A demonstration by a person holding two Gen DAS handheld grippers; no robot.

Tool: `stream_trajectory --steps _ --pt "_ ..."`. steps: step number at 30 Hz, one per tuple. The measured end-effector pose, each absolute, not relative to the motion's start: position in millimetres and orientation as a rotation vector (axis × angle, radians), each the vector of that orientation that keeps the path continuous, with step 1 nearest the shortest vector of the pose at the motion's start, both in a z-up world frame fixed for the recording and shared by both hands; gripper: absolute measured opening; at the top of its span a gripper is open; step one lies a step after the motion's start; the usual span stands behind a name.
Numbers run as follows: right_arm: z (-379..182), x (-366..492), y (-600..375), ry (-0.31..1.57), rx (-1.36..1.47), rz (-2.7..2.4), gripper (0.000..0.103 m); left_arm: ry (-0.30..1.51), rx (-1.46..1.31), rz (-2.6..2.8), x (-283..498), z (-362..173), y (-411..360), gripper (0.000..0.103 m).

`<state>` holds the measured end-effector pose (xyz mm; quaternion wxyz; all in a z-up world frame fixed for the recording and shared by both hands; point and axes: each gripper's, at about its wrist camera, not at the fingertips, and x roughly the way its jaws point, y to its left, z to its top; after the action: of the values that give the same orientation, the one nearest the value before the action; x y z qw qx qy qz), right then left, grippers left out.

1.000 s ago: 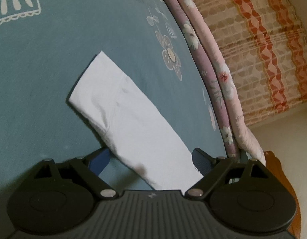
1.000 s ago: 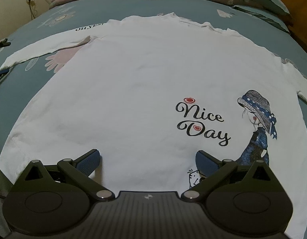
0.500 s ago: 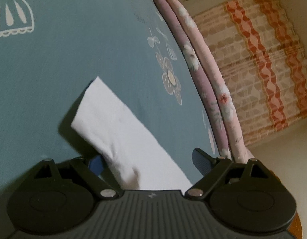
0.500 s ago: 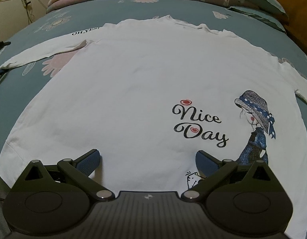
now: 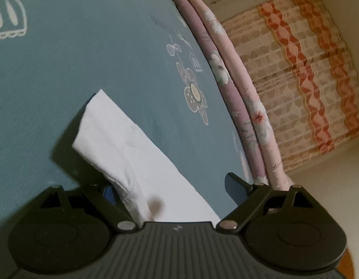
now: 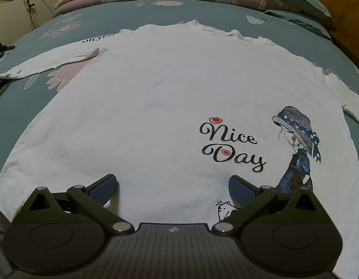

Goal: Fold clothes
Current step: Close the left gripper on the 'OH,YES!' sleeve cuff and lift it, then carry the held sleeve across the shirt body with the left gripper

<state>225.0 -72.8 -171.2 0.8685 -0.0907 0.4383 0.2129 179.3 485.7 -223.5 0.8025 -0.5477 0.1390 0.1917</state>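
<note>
A white long-sleeved shirt point(image 6: 142, 121) lay spread flat, print side up, on a blue-green bedsheet point(image 6: 28, 97) patterned with flowers. The print read "Nice Day" point(image 6: 233, 146) beside a drawn figure in a hat point(image 6: 298, 148); small lettering point(image 6: 98, 39) marked the upper part of one sleeve. The right gripper point(image 6: 173, 186) hovered above the shirt's lower hem with its jaws spread wide and nothing between them. In the left wrist view, the left gripper point(image 5: 170, 186) sat over the end of one sleeve point(image 5: 123, 144), which stretched away across the sheet to its cuff. The jaws stood wide apart; the sleeve passed between them, covering most of the left finger, and it could not be told whether either finger touched the cloth. Folded quilts point(image 5: 239, 97) in pink and mauve floral fabric lay along the far edge of the bed, and a patterned curtain point(image 5: 302, 74) hung behind.
</note>
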Motion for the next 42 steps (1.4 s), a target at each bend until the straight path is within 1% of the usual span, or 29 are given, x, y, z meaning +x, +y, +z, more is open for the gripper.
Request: stream_trajectory --steps 1,4,6,7,8,9,16,18,30,42 --pt "-171.0 225.0 -73.2 0.918 -0.191 0.447 0.103 0.305 -1.152 0.418 179.2 -223.0 483.2 0.084" --pt "-170.9 225.4 -72.8 0.919 -0.199 0.452 0.103 0.310 -1.144 0.452 172.9 -225.3 482.3 0.064" --pt "-171.0 225.0 -72.3 0.917 -0.205 0.456 0.103 0.326 -1.146 0.481 168.8 -226.7 484.0 0.035" --pt "-171.1 224.8 -72.5 0.915 -0.206 0.458 0.103 0.345 -1.142 0.500 167.9 -226.9 485.0 0.029" --pt "-171.1 224.5 -72.7 0.914 -0.207 0.460 0.103 0.361 -1.137 0.515 167.3 -226.6 485.8 0.019" --pt "-171.1 224.0 -72.8 0.913 -0.209 0.461 0.103 0.381 -1.128 0.531 167.8 -225.6 486.3 0.012" --pt "-169.3 222.6 -74.0 0.924 -0.228 0.471 0.103 0.522 -0.942 0.597 186.2 -200.0 474.1 0.012" --pt "-167.7 222.1 -76.3 0.929 -0.220 0.473 0.103 0.536 -0.900 0.588 190.0 -191.5 469.6 0.012" --pt "-158.5 220.5 -99.2 0.936 -0.138 0.472 0.103 0.533 -0.757 0.479 215.9 -129.3 430.5 0.012" --pt "-151.0 215.5 -120.0 0.899 -0.127 0.478 0.103 0.513 -0.681 0.310 275.0 -71.9 364.4 0.012"
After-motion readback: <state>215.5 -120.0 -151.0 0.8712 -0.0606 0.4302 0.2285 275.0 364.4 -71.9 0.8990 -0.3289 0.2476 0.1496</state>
